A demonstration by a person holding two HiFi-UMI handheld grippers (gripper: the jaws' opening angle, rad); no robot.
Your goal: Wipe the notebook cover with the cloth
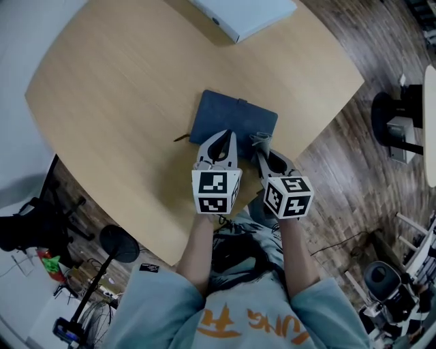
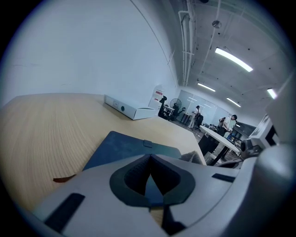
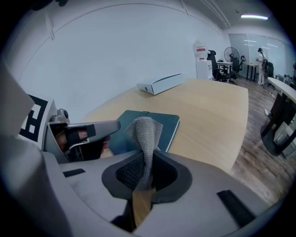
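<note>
A dark blue notebook (image 1: 231, 119) lies closed and flat on the pale wooden counter (image 1: 122, 82), close to the counter's near edge; a small clasp tab (image 1: 241, 103) sits at the middle of its far edge, and a thin brown strip (image 1: 180, 138) pokes out onto the counter beside its near left corner.

The left hand-held gripper (image 1: 221, 138) reaches over the notebook's near edge; in the left gripper view its jaws are closed tip to tip with nothing caught between them, and the blue cover shows just beyond and below them; whether the tips touch the cover cannot be told.

The right hand-held gripper (image 1: 261, 144) sits just beside the left one, at the notebook's near right corner; its jaws are clamped on a grey knitted cloth (image 3: 146, 132), which rises from between the pads as a narrow twisted neck and spreads into a loose fold past the tips; in the right gripper view that fold shows against the notebook's cover.

At the far edge of the counter, well apart from the notebook, lies a flat white box (image 1: 242, 15); it is closed, so its contents are hidden. Around the counter runs a wood-plank floor (image 1: 340, 157).
</note>
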